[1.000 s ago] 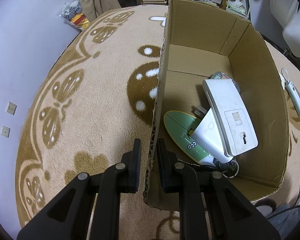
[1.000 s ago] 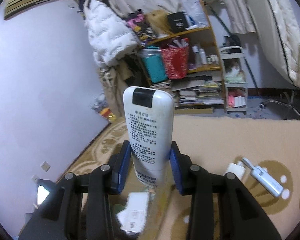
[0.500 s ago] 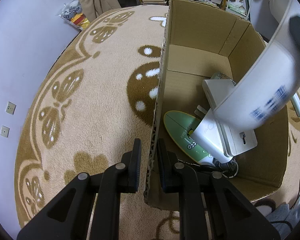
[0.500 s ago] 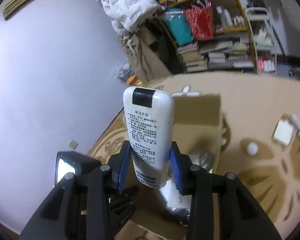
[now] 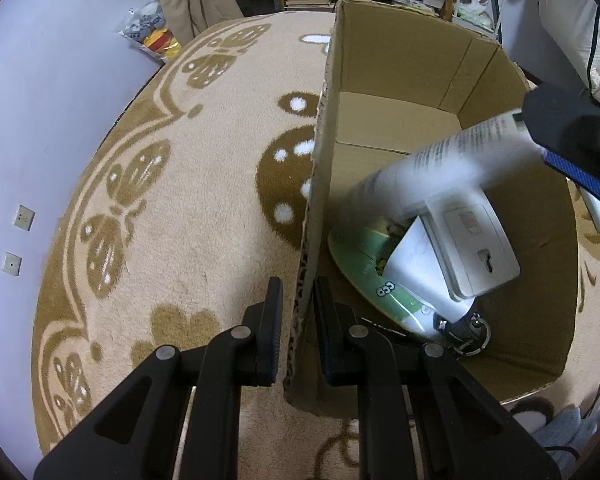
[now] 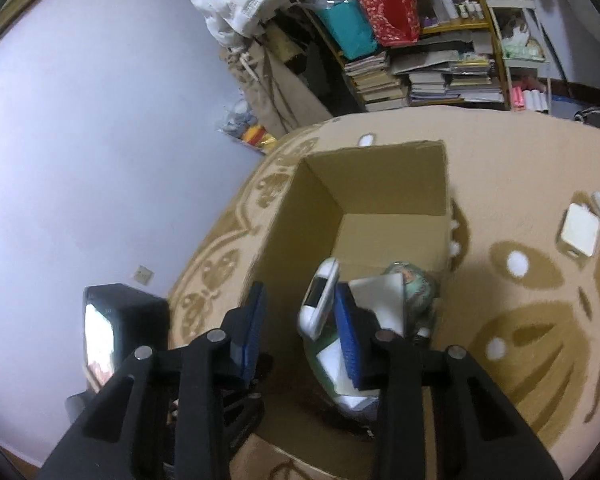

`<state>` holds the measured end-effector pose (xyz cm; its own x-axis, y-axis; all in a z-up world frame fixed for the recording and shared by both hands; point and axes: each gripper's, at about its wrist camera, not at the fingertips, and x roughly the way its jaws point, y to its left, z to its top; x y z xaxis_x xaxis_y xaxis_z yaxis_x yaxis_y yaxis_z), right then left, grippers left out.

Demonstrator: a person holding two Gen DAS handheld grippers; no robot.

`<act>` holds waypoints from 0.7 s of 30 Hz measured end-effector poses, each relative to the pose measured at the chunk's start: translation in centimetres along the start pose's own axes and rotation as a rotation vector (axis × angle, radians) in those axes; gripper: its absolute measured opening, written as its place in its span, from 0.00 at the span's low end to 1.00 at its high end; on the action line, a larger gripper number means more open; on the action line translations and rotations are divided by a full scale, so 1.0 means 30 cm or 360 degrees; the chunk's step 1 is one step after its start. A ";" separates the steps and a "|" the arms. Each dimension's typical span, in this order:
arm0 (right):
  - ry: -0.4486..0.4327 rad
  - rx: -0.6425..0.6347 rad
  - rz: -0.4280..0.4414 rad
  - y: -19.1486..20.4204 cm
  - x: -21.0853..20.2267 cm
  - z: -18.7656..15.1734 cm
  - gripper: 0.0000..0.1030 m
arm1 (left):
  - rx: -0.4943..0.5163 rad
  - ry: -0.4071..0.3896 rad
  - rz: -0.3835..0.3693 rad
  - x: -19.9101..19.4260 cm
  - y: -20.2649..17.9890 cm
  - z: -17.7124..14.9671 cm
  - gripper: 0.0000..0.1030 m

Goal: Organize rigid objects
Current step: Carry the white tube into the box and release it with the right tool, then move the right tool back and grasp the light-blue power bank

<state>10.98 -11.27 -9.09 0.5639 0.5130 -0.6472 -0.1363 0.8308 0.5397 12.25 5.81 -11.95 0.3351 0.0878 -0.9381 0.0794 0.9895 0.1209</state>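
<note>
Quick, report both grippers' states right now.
Left gripper: closed on the box wall.
Right gripper: open; the remote is loose just ahead of the jaws, in the box.

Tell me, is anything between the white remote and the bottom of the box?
Yes. The remote is over the open cardboard box, and nothing blocks the top. But a white power strip and a green board lie right under it. Only the box's far floor is bare.

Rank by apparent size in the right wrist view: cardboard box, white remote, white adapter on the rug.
1. cardboard box, by far.
2. white remote and white adapter: look alike; the remote is nearer, so unsure.
</note>
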 end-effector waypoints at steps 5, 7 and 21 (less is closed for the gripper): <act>-0.0024 -0.0052 -0.0039 0.005 -0.020 0.004 0.37 | 0.0000 0.0001 -0.0002 0.003 -0.001 -0.001 0.15; -0.0030 -0.0087 -0.0078 0.010 -0.028 0.013 0.38 | 0.0003 0.0000 0.0002 0.003 -0.002 -0.002 0.15; -0.0042 -0.0189 -0.0399 -0.148 -0.103 0.146 0.73 | -0.0001 0.0002 -0.0001 0.009 -0.002 0.002 0.15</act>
<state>13.40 -17.49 -7.13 0.6131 0.2837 -0.7373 -0.0837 0.9514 0.2965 12.39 5.78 -12.20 0.3339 0.0873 -0.9386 0.0790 0.9896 0.1202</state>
